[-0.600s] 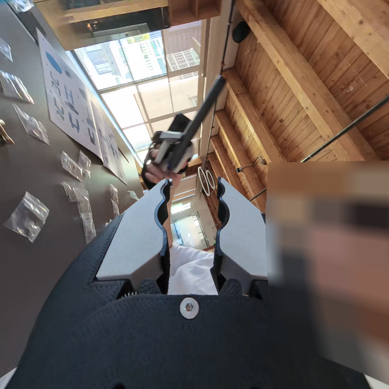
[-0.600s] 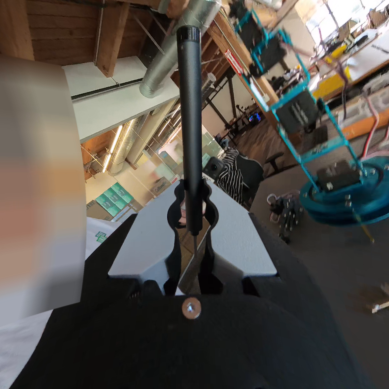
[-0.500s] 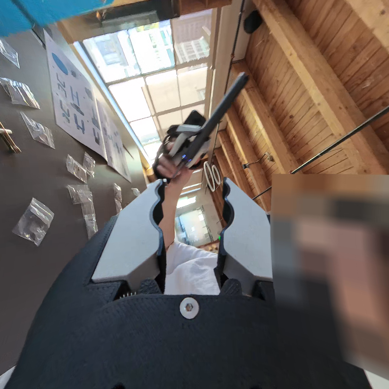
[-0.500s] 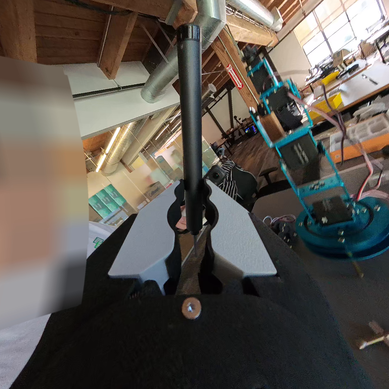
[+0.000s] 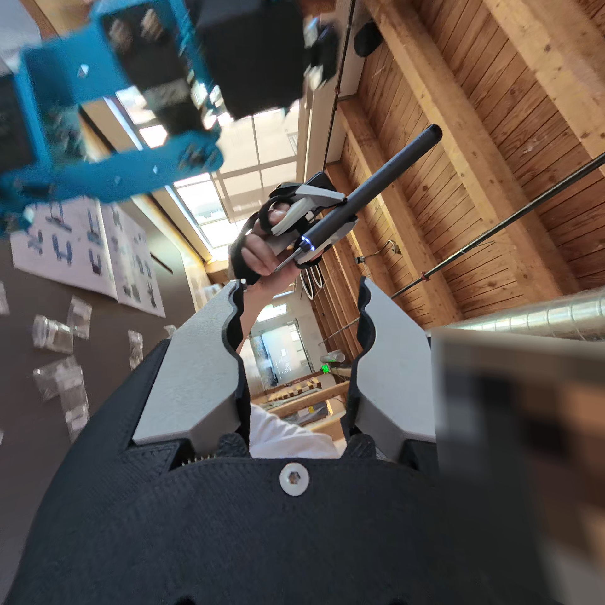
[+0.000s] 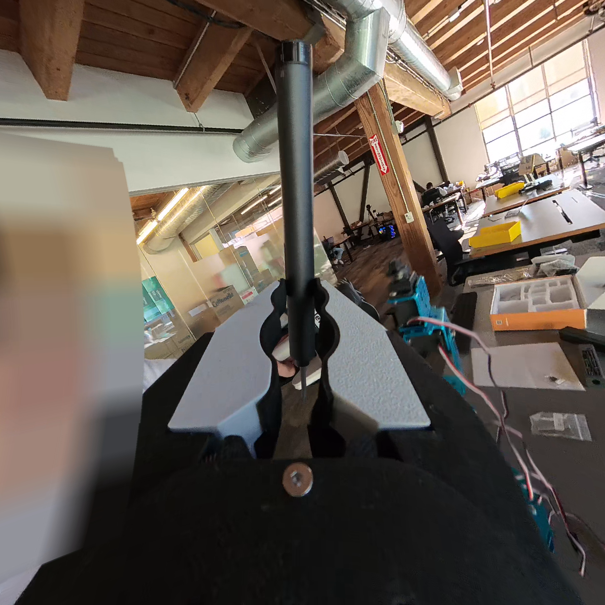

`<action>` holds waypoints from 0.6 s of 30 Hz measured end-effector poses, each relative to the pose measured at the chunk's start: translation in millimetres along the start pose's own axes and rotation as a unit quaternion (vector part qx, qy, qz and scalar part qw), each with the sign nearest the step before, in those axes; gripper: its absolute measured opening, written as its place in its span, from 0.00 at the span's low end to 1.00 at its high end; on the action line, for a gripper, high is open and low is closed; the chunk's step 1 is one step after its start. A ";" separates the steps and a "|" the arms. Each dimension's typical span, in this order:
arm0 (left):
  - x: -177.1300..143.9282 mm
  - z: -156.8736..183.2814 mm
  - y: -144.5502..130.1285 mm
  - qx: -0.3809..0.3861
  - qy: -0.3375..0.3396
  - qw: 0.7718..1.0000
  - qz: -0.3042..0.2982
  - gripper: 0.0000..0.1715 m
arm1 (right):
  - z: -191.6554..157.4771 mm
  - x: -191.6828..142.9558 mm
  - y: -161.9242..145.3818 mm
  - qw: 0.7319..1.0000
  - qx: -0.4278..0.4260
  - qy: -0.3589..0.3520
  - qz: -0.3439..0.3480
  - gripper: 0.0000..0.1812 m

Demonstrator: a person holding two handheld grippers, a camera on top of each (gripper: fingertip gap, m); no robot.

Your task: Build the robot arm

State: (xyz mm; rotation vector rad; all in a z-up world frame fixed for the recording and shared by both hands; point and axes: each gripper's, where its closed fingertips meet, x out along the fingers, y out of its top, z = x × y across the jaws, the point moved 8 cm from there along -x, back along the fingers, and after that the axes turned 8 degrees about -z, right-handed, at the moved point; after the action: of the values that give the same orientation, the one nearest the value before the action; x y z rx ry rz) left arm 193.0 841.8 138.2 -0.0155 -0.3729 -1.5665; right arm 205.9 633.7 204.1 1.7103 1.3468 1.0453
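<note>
Between the fingers of the left gripper (image 5: 299,314) nothing is held: the jaws stand apart. Beyond them, the right gripper (image 5: 311,226) is seen, carried by a hand (image 5: 258,252), with the dark electric screwdriver (image 5: 366,196) clamped across it, bit end lit. A blurred blue servo assembly (image 5: 108,98) hangs near, above bagged parts (image 5: 60,376) on the table (image 5: 32,458).

Through the right wrist view, the jaws are closed on the screwdriver's lower barrel, presumably to steady the bit. The blue assembly lies just beside, wires trailing.

Both wrist views tilt upward toward the timber ceiling. The left one looks across at the right gripper (image 5: 304,229) with its dark screwdriver (image 5: 370,193), also close in the right view (image 6: 296,196).
</note>
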 end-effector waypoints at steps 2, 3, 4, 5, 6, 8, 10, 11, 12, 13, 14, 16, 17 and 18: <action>3.1 7.9 11.3 0.014 0.006 1.000 0.012 0.43 | 5.3 4.3 6.3 1.000 0.004 0.009 0.004 0.08; 4.5 12.1 16.1 0.019 0.007 1.000 0.020 0.44 | 7.4 6.3 9.2 1.000 0.003 0.012 0.004 0.08; 5.6 16.3 20.7 0.025 0.008 0.999 0.027 0.46 | 9.7 8.1 12.3 1.000 0.001 0.011 0.003 0.08; 6.4 19.8 25.1 0.029 0.011 0.999 0.034 0.47 | 11.7 9.7 15.3 1.000 -0.002 0.009 0.002 0.08; 7.7 22.1 29.3 0.033 0.016 0.999 0.040 0.50 | 13.8 11.2 18.5 1.000 -0.005 0.008 0.001 0.08; 10.4 25.7 35.7 0.040 0.017 0.998 0.048 0.53 | 17.3 13.5 25.0 1.000 -0.007 0.009 0.002 0.08; 13.9 27.3 40.4 0.044 0.015 0.997 0.055 0.54 | 20.8 15.5 31.3 1.000 -0.010 0.010 0.002 0.08; 16.1 28.3 42.5 0.045 0.011 0.997 0.058 0.56 | 22.5 16.3 34.2 1.000 -0.012 0.009 0.002 0.08; 18.1 28.6 44.0 0.046 0.010 0.997 0.060 0.56 | 24.0 17.2 36.9 1.000 -0.015 0.008 0.001 0.08; 20.0 28.0 45.2 0.046 0.013 0.997 0.060 0.57 | 25.7 18.2 39.7 1.000 -0.018 0.006 0.002 0.08; 21.6 27.6 46.4 0.046 0.014 0.997 0.062 0.59 | 27.4 19.3 42.0 1.000 -0.022 0.004 0.002 0.08; 24.0 27.3 48.3 0.046 0.010 0.997 0.066 0.59 | 30.8 22.0 45.9 1.000 -0.027 0.004 0.002 0.08; 25.0 27.2 49.2 0.046 0.007 0.997 0.068 0.60 | 32.6 23.4 47.3 1.000 -0.030 0.004 0.004 0.08; 25.7 26.9 49.5 0.047 0.002 0.996 0.072 0.60 | 34.5 25.0 48.7 0.999 -0.034 0.005 0.004 0.08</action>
State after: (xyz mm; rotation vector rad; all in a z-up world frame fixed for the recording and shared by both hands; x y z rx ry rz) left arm 234.3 824.2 180.9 0.0333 -0.4327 -1.4061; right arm 260.0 646.5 237.2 1.6651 1.2973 1.0933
